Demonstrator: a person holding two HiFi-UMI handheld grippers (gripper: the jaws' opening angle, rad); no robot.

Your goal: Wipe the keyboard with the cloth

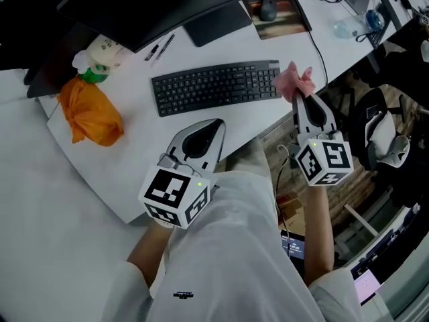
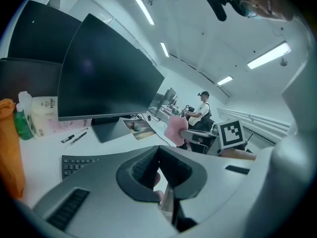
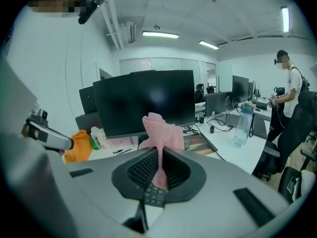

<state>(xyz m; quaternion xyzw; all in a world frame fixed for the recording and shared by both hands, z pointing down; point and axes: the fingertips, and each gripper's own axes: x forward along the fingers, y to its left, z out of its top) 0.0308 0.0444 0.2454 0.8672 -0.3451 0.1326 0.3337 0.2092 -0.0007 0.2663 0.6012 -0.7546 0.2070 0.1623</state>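
Observation:
A black keyboard lies across the white desk, in front of the monitor. My right gripper hovers just off the keyboard's right end, shut on a pink cloth that bunches up above the jaws. In the right gripper view the cloth is pinched between the pads, and a few keyboard keys show below. My left gripper is above the desk's front edge, below the keyboard, shut and holding nothing. The left gripper view shows the keyboard's end and the cloth to the right.
An orange bag, a green bottle and a white pack sit at the desk's left. The monitor, two pens and a mouse on its pad lie behind the keyboard. A backpack rests on the floor at right.

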